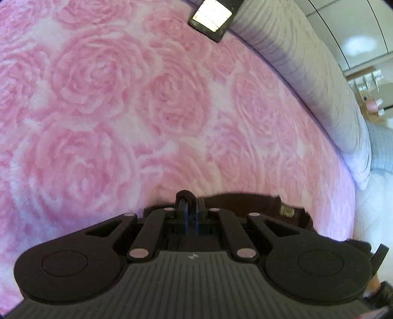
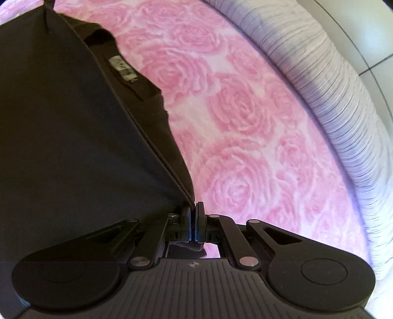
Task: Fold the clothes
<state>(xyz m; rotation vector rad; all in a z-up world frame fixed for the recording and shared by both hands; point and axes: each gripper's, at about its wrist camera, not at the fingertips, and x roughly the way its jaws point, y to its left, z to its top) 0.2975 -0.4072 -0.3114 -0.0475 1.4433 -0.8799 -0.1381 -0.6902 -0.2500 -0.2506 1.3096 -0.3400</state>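
Observation:
A black garment (image 2: 73, 137) with a grey neck label (image 2: 121, 67) is held up over a pink rose-patterned blanket (image 2: 245, 122). My right gripper (image 2: 193, 208) is shut on a seamed corner of the garment, which stretches away up and to the left. My left gripper (image 1: 190, 200) is shut on another edge of the same black garment (image 1: 245, 203); the label (image 1: 287, 211) shows just right of it. Most of the cloth is hidden below the left gripper's body.
The pink blanket (image 1: 147, 110) covers the bed. A grey ribbed pillow (image 1: 307, 73) lies along its far right edge, also in the right wrist view (image 2: 331, 86). A dark phone-like object (image 1: 211, 18) lies at the blanket's top. Cupboards (image 1: 368, 36) stand beyond.

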